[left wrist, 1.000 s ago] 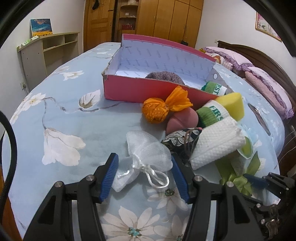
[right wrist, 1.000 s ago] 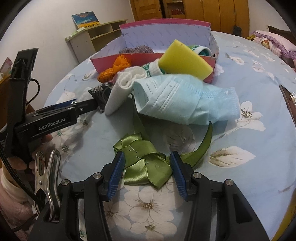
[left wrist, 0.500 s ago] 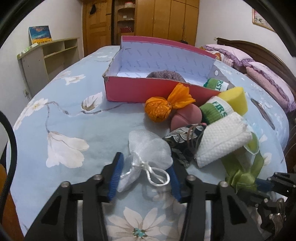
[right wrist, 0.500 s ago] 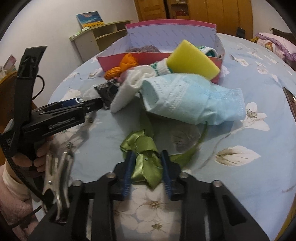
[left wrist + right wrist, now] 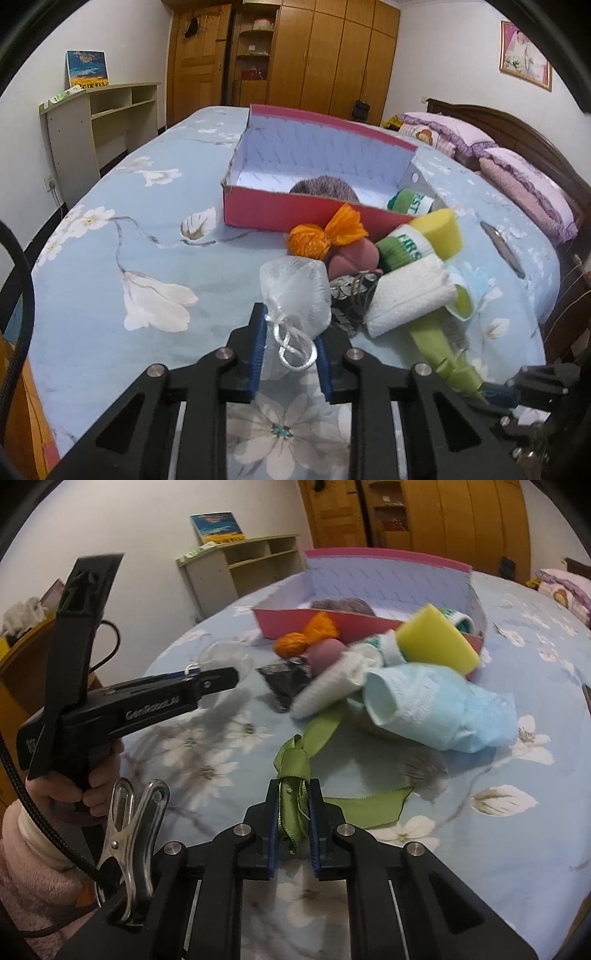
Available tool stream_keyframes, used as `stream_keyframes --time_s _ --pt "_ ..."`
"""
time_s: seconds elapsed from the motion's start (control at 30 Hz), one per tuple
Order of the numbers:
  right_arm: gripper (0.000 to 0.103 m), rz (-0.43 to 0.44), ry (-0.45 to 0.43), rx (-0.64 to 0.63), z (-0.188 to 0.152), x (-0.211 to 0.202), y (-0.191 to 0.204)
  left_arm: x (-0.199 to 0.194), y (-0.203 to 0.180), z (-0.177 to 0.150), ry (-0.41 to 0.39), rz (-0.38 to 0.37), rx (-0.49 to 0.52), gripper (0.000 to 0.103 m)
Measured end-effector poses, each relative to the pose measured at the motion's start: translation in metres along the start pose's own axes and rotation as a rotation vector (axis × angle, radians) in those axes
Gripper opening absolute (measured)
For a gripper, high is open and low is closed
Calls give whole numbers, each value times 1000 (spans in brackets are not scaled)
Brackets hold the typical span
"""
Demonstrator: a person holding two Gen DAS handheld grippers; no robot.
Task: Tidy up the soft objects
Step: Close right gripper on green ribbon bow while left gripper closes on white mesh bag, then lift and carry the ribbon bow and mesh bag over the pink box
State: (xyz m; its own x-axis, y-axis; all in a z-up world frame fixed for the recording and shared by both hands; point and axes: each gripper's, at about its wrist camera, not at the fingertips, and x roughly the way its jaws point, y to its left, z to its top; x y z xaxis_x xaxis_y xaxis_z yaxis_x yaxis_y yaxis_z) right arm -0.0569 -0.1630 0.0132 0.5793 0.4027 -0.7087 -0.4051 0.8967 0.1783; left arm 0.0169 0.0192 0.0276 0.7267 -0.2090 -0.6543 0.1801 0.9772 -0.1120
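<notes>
My left gripper [image 5: 290, 343] is shut on a white mesh pouch [image 5: 297, 291] with a white cord, lifted off the floral bedsheet. My right gripper [image 5: 294, 819] is shut on a green satin ribbon bow [image 5: 293, 771], whose tails trail on the sheet. A pink cardboard box [image 5: 295, 212] stands behind, holding a grey knitted item [image 5: 325, 186]. In front of it lie an orange yarn ball [image 5: 310, 240], a white rolled cloth [image 5: 406, 299], a yellow sponge [image 5: 436, 638] and a light blue face mask [image 5: 443, 709].
A dark patterned pouch [image 5: 347, 299], a mauve round item [image 5: 354, 258] and green-white socks [image 5: 404, 247] sit in the pile. A shelf unit [image 5: 99, 122] stands left, pillows [image 5: 517, 184] at the far right. The left hand-held gripper [image 5: 147, 701] shows in the right wrist view.
Both grippers have closed: the left on the mesh pouch, the right on the green bow. Both have lifted their items upward off the sheet.
</notes>
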Motion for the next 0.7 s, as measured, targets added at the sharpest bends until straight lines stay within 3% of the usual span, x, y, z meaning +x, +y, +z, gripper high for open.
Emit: stream_keyframes --time_s 0.23,0.7 --pt "14 25 -31 -33 2 -12 15 -18 1 3 -27 -15 -20 25" --pt "14 -11 -147 -82 17 -51 25 -50 -7 10 -85 -5 -8 25"
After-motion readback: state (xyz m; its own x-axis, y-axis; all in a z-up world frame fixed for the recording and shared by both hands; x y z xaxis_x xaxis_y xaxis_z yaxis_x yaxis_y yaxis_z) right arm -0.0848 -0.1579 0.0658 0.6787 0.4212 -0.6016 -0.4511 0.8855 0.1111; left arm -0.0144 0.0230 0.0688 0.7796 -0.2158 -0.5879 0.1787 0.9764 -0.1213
